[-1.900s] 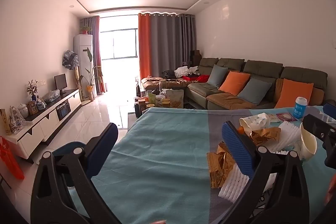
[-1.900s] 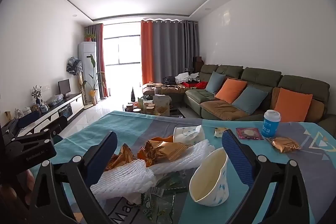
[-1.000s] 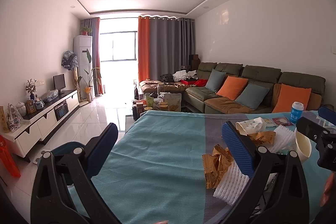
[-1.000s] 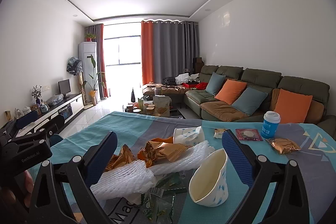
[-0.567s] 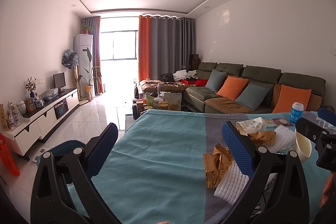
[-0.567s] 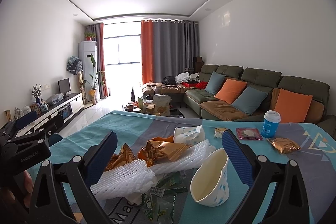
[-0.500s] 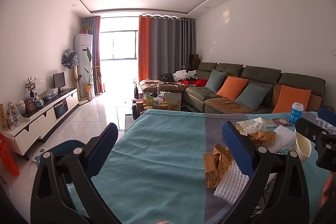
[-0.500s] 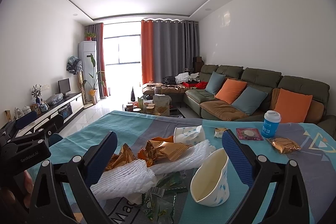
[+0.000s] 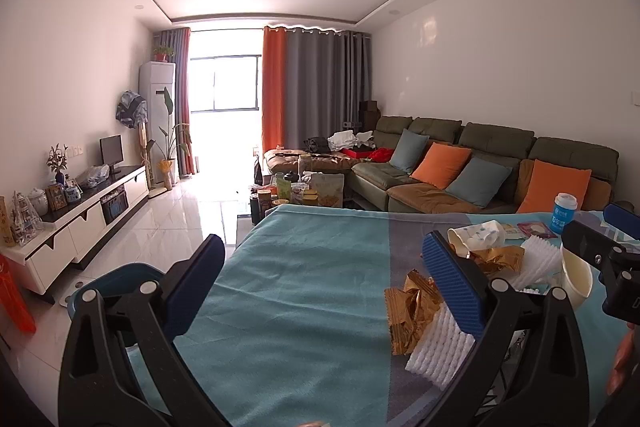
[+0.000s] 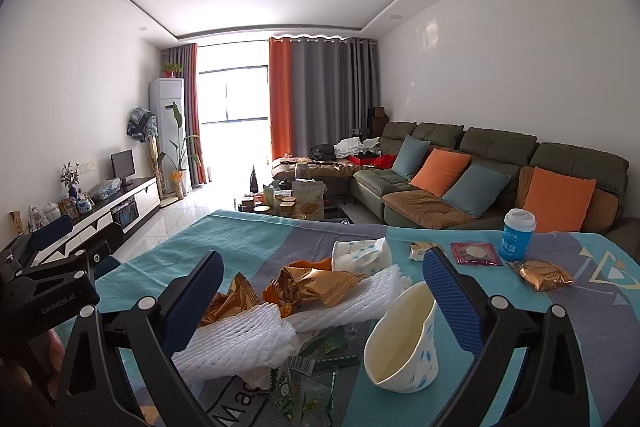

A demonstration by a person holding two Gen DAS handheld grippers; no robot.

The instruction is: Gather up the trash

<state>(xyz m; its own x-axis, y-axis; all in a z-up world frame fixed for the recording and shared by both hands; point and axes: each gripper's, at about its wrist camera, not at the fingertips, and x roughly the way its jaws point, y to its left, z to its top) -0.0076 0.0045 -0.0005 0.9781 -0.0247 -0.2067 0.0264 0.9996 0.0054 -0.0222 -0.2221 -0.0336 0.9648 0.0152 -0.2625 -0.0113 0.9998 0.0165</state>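
1. While I compare this moment with the views from the last two seconds, almost nothing differs: both tools sit where they were, and only the left camera has tipped very slightly, so the litter sits a touch differently in its view.

2. I hold the left gripper (image 9: 320, 283) spread wide and empty, over bare teal tablecloth (image 9: 288, 291). Its right finger (image 9: 452, 287) stands in front of a crumpled gold wrapper (image 9: 412, 311) and a white foam fruit net (image 9: 440, 351), so I cannot tell whether it touches them.

3. I hold the right gripper (image 10: 320, 287) equally wide and empty, aimed straight at the litter pile.

4. Between its fingers lie two foam nets (image 10: 248, 339), gold wrappers (image 10: 316, 287) resting on them, and a green printed packet (image 10: 312, 383) nearest the camera.

5. A squashed paper cup (image 10: 404, 339) lies tilted, mouth open, just inside the right finger. A second crumpled cup (image 10: 360, 255) lies behind the pile.

6. Farther off on the cloth sit a small biscuit packet (image 10: 420, 251), a dark red sachet (image 10: 476, 253), another gold wrapper (image 10: 540, 275), and an upright blue lidded cup (image 10: 518, 235).

7. No bin or bag shows clearly in either view.

8. My reading is that collecting has not begun: everything still lies on the table, and this stillness looks like a pause before the first grasp.

9. Foam and foil should compress easily, so I expect a full closing will be needed to hold them.
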